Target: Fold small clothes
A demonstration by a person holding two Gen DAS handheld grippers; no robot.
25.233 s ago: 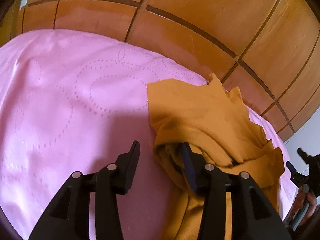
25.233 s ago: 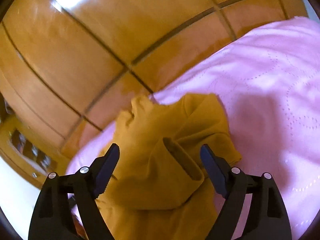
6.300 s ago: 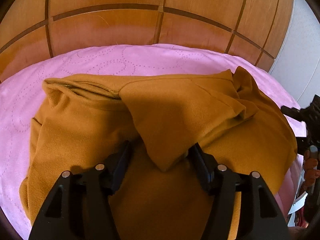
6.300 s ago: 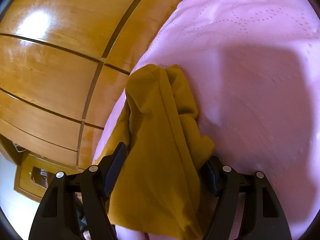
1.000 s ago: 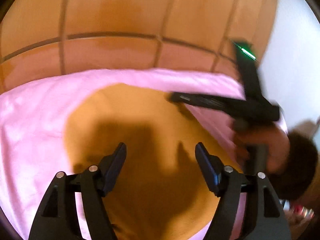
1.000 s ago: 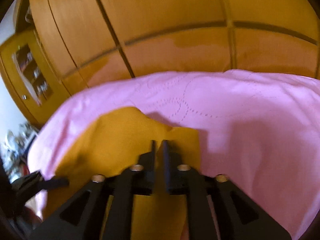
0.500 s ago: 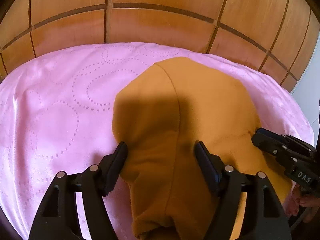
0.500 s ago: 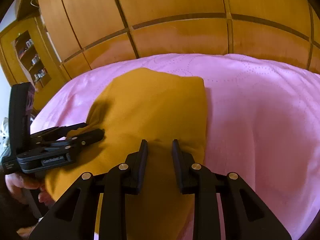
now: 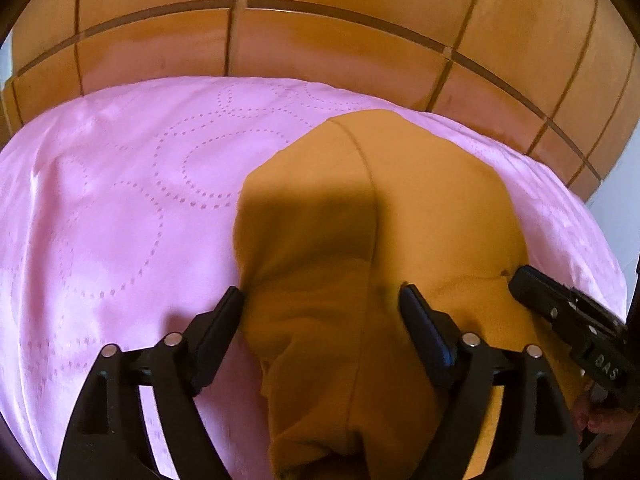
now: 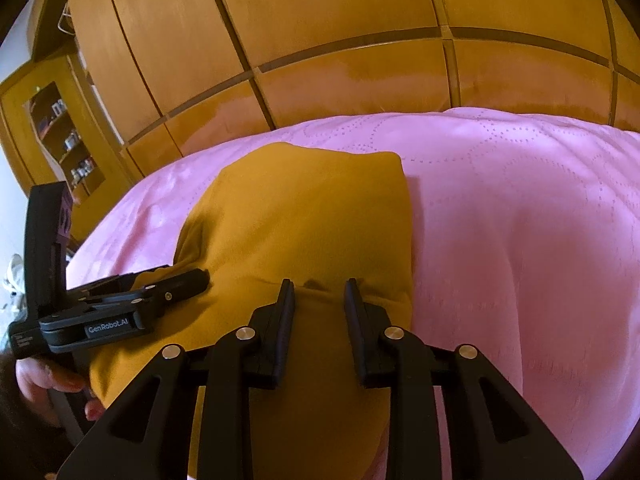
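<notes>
Fingers (image 9: 232,312) of the left gripper (image 9: 320,304) spread wide, straddling the near edge of the mustard garment (image 9: 360,220); right gripper (image 10: 319,292) parted too, grasping nothing, tips resting on the cloth. Folded shirt lying centre frame on the pink bed (image 9: 100,220), wooden wardrobe (image 9: 320,40) across the top. Best pressed flat along the crease; lifted straight off, no dragging, lest the fold spring open.
</notes>
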